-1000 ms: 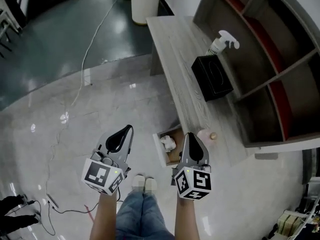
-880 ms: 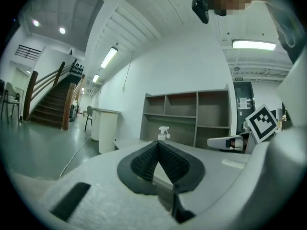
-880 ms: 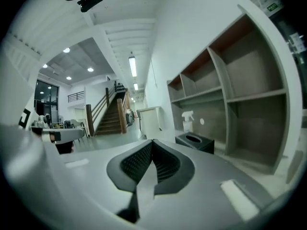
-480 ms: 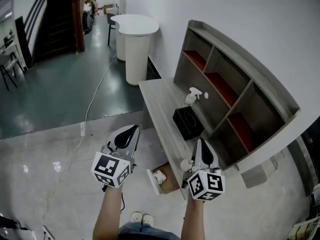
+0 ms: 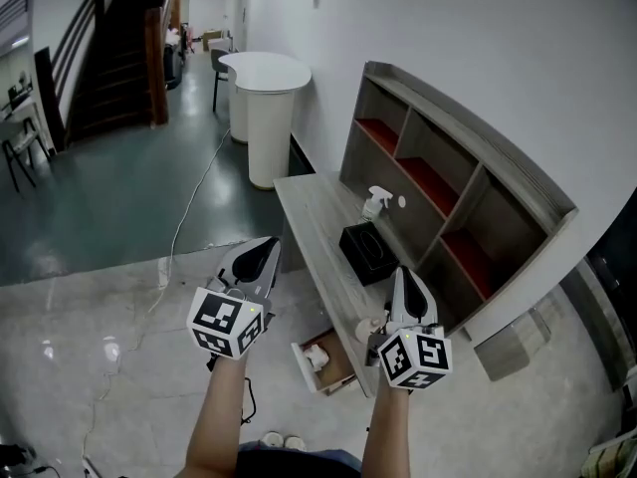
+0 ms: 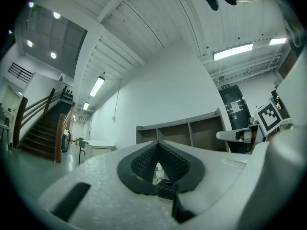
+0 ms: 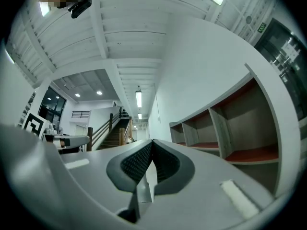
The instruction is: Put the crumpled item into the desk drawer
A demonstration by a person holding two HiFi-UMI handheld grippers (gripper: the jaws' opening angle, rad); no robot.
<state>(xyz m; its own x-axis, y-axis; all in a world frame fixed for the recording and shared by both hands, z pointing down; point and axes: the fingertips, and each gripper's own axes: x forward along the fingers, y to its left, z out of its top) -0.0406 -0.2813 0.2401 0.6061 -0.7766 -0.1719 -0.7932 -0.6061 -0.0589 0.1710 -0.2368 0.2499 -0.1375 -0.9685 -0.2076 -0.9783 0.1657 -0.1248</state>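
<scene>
head view: left gripper (image 5: 265, 250) and right gripper (image 5: 404, 277), both clenched with nothing between the jaws, held up beside the counter (image 5: 311, 217). crumpled item (image 5: 317, 356), white, lies inside the open desk drawer (image 5: 341, 365) under the counter edge, seen between the two grippers.

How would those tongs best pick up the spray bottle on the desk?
Probably round the neck under the trigger of the spray bottle, coming from the open front of the desk: it stands upright, with the shelf unit behind and the black box close by.
</scene>
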